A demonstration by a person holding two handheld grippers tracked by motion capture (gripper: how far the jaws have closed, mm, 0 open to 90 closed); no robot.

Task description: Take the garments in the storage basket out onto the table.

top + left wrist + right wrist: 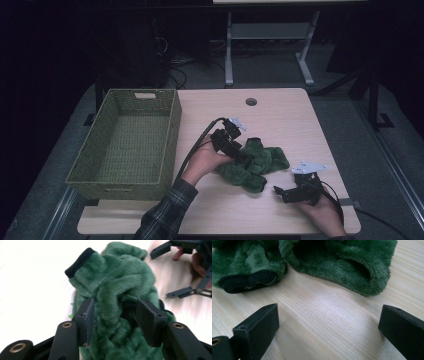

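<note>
Here the left gripper [113, 315] stands released around the green plush cloth [252, 162] at the table's centre, the right gripper [278, 192] gapes empty at five o'clock, so regrip deeper before lifting toward the basket [170, 145] at nine o'clock.

A wooden desk [280, 120] carries a green woven basket [170, 145] on its left side, with a cut-out handle in its far wall. A crumpled green plush cloth [260, 161] lies near the middle of the desk. The left gripper [243, 156], held by a hand in a plaid sleeve [165, 212], reaches onto the cloth's near-left part, its fingers down in the fabric; how far apart they stand cannot be made out. The right gripper [281, 192] rests on the desk just beside the cloth, to its lower right, fingers spread and apart from it. A round hole [251, 102] sits near the desk's far edge.
</note>
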